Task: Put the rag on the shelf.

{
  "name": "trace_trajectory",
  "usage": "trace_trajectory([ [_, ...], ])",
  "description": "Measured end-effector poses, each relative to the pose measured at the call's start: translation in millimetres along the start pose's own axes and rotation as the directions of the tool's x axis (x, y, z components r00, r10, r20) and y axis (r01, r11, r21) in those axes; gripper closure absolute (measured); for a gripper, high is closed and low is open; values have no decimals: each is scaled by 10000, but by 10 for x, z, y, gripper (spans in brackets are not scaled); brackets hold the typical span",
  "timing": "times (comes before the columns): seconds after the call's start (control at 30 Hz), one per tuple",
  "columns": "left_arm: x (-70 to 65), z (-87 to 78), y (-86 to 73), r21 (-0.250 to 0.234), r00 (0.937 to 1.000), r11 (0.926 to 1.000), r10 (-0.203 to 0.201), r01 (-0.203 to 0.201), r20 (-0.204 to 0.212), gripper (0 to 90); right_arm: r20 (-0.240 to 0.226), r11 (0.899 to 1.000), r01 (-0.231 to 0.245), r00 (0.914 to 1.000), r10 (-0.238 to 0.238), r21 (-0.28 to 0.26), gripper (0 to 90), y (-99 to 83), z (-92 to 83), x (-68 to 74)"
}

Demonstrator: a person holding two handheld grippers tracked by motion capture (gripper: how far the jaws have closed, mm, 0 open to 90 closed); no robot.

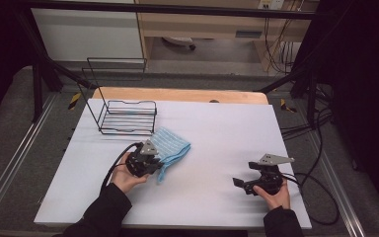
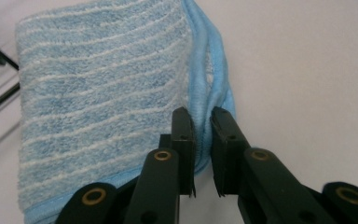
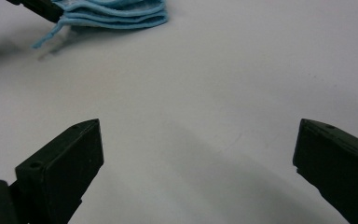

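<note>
— What's on the worktop (image 1: 217, 197) from where you sit?

— Far left I see a black wire rack (image 1: 127, 117). Just near of it lies a folded blue striped towel (image 1: 170, 145), left of centre on the white surface.

— And the towel itself, how will it behave?

— Soft and light, I judge. It will sag and unfold once lifted, so the hemmed edge is the place to take it; the thick fold would slip apart.

— Where are your tools?

— My left hand-held gripper (image 2: 201, 140) is narrowed on that towel's hem (image 2: 200, 100), the trim pinched between its jaws at the towel's near right corner. My right hand-held gripper (image 1: 244, 183) sits well apart on the near right, jaws wide and holding nothing.
</note>
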State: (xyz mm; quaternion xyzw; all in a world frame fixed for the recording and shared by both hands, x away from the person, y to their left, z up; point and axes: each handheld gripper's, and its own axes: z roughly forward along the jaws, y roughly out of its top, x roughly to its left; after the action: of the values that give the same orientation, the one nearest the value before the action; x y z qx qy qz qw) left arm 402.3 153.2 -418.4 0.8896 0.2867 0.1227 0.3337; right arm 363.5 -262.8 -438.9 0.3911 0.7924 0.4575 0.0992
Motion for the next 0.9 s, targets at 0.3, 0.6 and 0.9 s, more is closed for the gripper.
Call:
trace_trajectory([
  [0.3, -98, -288, -239, 229, 9993, 9991, -363, 363, 6, 805, -16, 10000, -4, 10000, 5, 54, 25, -3, 12, 3],
  [0.6, -252, -413, -399, 19, 9947, 9952, -982, 982, 313, 801, -47, 10000, -49, 10000, 49, 42, 27, 0, 18, 9],
  [0.9, -412, -296, -342, -56, 9919, 9932, -1156, 1161, 516, 799, -52, 10000, 3, 10000, -3, 78, 28, 5, 20, 14],
])
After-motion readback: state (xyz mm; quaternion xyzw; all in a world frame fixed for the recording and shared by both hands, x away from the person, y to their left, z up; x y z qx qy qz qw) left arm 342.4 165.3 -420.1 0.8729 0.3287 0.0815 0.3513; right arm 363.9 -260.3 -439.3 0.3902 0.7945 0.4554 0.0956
